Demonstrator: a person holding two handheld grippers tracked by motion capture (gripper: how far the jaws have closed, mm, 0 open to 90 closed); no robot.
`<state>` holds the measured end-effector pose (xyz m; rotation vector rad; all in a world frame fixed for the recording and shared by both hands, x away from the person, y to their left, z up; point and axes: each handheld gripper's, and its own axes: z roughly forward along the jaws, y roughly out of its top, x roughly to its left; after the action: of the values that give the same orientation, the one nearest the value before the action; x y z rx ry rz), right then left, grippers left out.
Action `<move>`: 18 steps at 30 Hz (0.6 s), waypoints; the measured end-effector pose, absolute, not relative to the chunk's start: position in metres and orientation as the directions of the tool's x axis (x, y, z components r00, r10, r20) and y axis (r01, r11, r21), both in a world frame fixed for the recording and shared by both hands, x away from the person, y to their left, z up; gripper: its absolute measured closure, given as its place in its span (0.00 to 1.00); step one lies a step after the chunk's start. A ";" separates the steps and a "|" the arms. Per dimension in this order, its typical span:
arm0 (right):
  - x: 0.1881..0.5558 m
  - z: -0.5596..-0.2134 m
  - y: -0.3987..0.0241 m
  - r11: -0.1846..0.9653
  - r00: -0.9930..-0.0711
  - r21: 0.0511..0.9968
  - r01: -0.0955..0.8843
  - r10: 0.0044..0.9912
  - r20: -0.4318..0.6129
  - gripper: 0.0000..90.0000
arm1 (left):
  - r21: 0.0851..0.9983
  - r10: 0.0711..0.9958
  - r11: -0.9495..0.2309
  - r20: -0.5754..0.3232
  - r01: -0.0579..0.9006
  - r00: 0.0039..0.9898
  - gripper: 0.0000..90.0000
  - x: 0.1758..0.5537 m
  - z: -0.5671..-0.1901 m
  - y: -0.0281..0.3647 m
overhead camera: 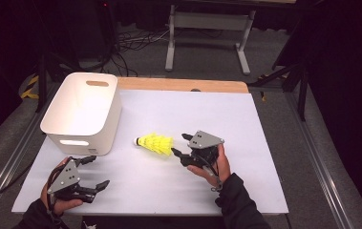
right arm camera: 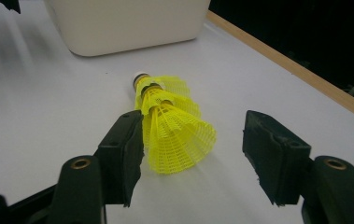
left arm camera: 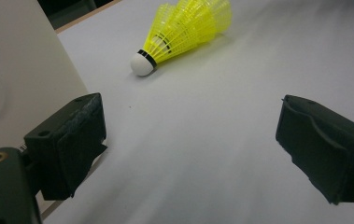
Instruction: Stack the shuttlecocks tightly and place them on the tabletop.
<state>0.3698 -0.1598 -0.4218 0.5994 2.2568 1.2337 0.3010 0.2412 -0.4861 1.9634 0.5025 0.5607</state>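
A nested stack of yellow shuttlecocks lies on its side mid-table, its white cork toward the bin. In the right gripper view the stack has its wide skirt between the jaws of my right gripper. The skirt sits close against the left jaw, with a clear gap to the right one. That right gripper is open just right of the stack. My left gripper rests open near the front left, nothing between its jaws. From the left gripper the shuttlecocks lie well ahead.
A white plastic bin with handle slots stands at the table's left, close beside my left gripper; its wall is at that view's left. The white table top ends in a wooden strip at the far edge.
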 end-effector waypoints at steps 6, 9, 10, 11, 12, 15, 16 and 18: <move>0.361 -0.419 -0.162 0.508 -0.773 0.854 0.115 0.586 -0.244 0.37 | 0.901 0.565 -0.422 0.169 0.107 0.808 0.10 0.301 -0.486 0.241; 0.358 -0.418 -0.163 0.515 -0.770 0.850 0.107 0.584 -0.258 0.34 | 0.902 0.565 -0.418 0.162 0.111 0.809 0.10 0.301 -0.486 0.240; 0.357 -0.418 -0.163 0.519 -0.768 0.849 0.102 0.584 -0.264 0.34 | 0.902 0.565 -0.417 0.162 0.111 0.809 0.10 0.301 -0.486 0.240; 0.356 -0.418 -0.164 0.519 -0.764 0.849 0.096 0.585 -0.271 0.33 | 0.902 0.565 -0.417 0.162 0.111 0.809 0.10 0.301 -0.486 0.240; 0.356 -0.418 -0.164 0.519 -0.764 0.849 0.096 0.585 -0.271 0.33 | 0.902 0.565 -0.418 0.162 0.111 0.809 0.10 0.301 -0.486 0.240; 0.351 -0.416 -0.169 0.515 -0.763 0.854 0.082 0.583 -0.279 0.30 | 0.900 0.563 -0.424 0.170 0.106 0.809 0.10 0.301 -0.486 0.240; 0.350 -0.416 -0.170 0.516 -0.762 0.853 0.077 0.582 -0.284 0.30 | 0.900 0.563 -0.423 0.169 0.107 0.809 0.10 0.301 -0.486 0.240; 0.348 -0.416 -0.172 0.519 -0.758 0.852 0.075 0.584 -0.290 0.29 | 0.900 0.564 -0.423 0.169 0.106 0.809 0.10 0.301 -0.486 0.240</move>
<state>0.3481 -0.1719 -0.4161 0.5351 2.2033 1.1981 0.3010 0.2398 -0.4862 1.9661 0.5001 0.5585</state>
